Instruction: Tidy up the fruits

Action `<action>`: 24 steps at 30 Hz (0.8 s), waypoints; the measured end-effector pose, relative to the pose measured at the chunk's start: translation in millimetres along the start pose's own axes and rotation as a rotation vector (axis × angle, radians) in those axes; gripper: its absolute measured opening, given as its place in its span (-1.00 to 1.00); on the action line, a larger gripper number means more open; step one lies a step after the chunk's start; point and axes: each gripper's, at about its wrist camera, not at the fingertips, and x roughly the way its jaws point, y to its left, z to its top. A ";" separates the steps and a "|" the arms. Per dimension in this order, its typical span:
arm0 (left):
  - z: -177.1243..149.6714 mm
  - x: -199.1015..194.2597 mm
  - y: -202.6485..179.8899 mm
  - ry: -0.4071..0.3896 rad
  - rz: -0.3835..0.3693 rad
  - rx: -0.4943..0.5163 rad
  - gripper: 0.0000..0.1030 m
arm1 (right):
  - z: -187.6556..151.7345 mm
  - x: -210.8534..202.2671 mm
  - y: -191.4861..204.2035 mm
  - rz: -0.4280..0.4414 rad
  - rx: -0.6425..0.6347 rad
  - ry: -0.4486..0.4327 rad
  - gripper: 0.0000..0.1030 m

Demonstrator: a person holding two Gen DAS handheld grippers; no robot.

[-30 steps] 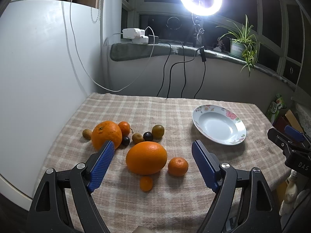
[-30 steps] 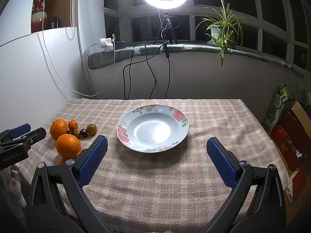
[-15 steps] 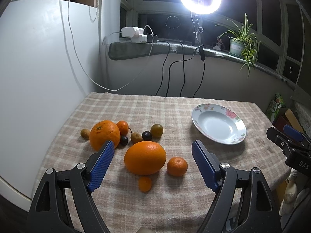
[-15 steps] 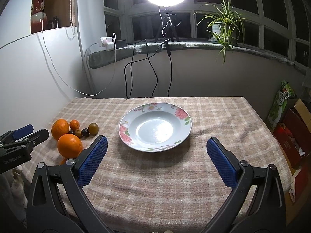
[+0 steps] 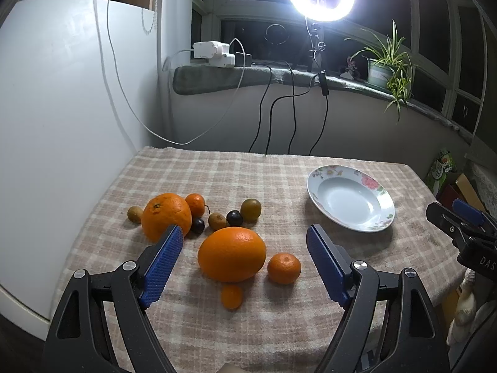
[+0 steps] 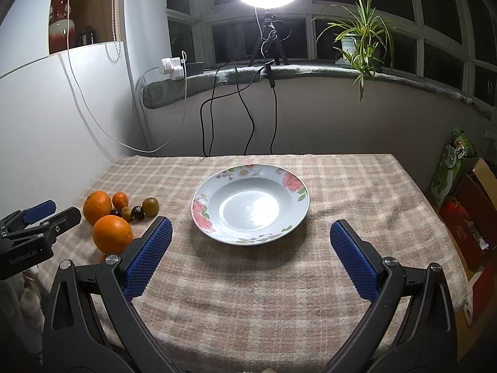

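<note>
In the left wrist view, the left gripper [image 5: 243, 261] is gaping wide at lower centre, framing a large orange [image 5: 232, 254]; other fruits, perhaps kiwis, are clustering behind. Right of centre, the plate [image 5: 380, 197] is sitting bare. The right gripper [image 6: 250, 251] is spreading open below it.

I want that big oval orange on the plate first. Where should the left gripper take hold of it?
Grip the big oval orange across its middle, from the near side. It lies between the open left gripper fingers; a mandarin sits close on its right.
</note>
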 end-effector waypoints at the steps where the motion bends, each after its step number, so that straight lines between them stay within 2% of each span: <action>1: 0.1 0.5 0.2 0.001 0.000 0.001 0.59 | 0.7 1.2 0.4 0.001 -0.001 0.001 1.00; 24: 4.0 13.1 5.8 0.019 -0.016 -0.005 0.59 | 6.8 18.7 6.0 0.035 -0.011 0.040 1.00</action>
